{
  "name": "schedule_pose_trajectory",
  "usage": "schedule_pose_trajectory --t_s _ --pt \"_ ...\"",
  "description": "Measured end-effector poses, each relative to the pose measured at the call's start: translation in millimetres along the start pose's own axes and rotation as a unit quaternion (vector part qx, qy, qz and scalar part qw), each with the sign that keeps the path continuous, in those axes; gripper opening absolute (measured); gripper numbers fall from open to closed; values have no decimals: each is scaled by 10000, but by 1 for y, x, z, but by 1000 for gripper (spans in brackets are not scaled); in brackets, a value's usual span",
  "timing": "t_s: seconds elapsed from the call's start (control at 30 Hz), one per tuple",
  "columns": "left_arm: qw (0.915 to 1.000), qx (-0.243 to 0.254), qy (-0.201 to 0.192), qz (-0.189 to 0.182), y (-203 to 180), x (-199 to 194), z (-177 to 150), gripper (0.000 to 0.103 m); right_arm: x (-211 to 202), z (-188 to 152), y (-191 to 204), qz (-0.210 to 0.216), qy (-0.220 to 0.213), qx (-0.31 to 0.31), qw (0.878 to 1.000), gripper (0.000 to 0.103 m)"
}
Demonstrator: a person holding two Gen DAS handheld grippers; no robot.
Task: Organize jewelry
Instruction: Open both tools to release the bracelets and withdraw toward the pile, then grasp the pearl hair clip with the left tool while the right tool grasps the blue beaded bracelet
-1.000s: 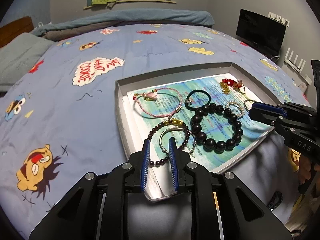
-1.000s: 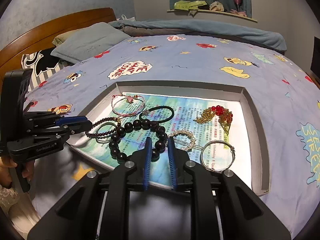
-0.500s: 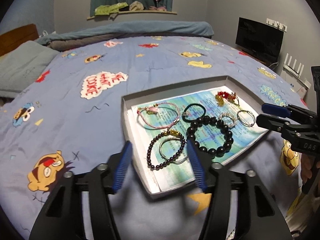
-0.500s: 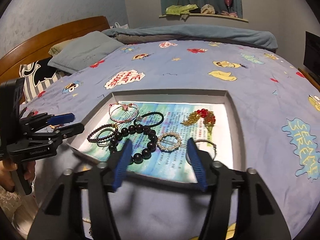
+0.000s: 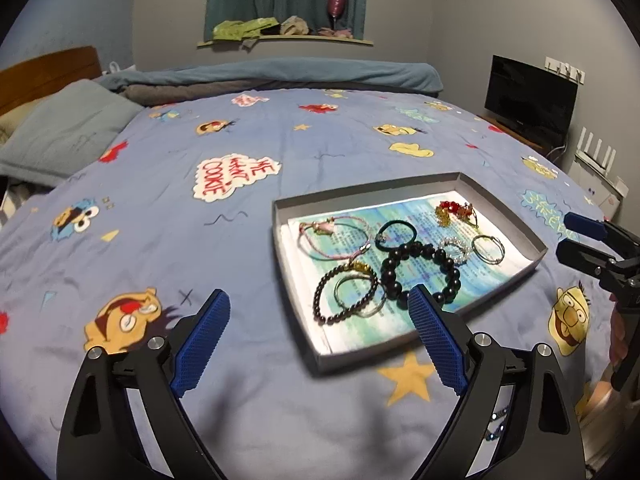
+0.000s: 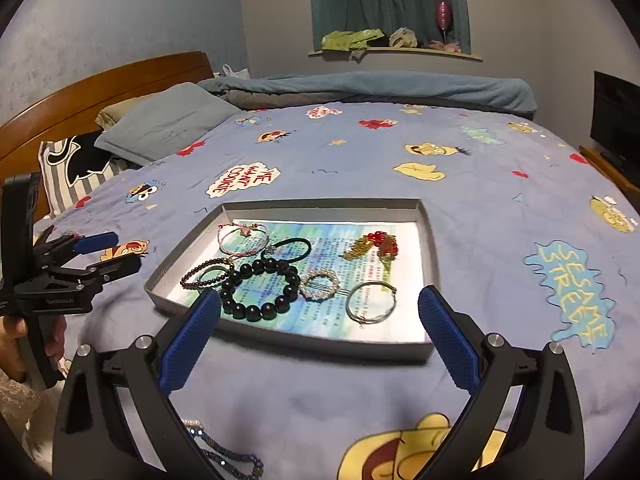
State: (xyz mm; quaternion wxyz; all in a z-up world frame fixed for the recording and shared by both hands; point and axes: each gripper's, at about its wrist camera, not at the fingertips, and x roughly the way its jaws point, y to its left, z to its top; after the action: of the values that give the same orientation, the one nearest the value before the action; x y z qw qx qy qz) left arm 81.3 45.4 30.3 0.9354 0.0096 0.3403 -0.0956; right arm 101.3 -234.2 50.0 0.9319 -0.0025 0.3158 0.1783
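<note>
Beyond my left gripper (image 5: 318, 334) and right gripper (image 6: 320, 328), both hanging spread wide and empty, the bracelets are lying in the grey tray (image 6: 428, 240) on the bedspread, the black bead bracelet (image 6: 260, 288) sitting nearest, just ahead of the right one.

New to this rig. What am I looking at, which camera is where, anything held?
No robot: a person holds a two-finger gripper in each hand, with a fisheye camera on each looking along its blue-padded jaws. One picture is from the left gripper, the other from the right gripper; each also sees the other at its edge. Both are open and hold nothing. On the blue cartoon bedspread sits a shallow grey cardboard tray with bracelets, including a large black bead bracelet and a thin silver wire bangle.
</note>
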Motion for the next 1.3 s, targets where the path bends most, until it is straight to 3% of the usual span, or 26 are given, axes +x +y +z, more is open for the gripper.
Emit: schedule_pose_trajectory --t_s 0.27,0.47,0.8,1.3 --pt "9999 99 -47 17 -8 -24 -18 93 -21 -18 5 -135 15 -211 9997 98" --pt "9999 105 -31 -107 -18 -38 -48 94 -34 -43 8 -164 150 -285 9993 98" --pt "9987 218 406 -229 -34 -30 -91 94 -32 -83 9 -277 536 -196 9980 98" --pt "9958 490 638 -437 -60 -25 -115 94 -31 -107 17 -160 686 -60 9975 98"
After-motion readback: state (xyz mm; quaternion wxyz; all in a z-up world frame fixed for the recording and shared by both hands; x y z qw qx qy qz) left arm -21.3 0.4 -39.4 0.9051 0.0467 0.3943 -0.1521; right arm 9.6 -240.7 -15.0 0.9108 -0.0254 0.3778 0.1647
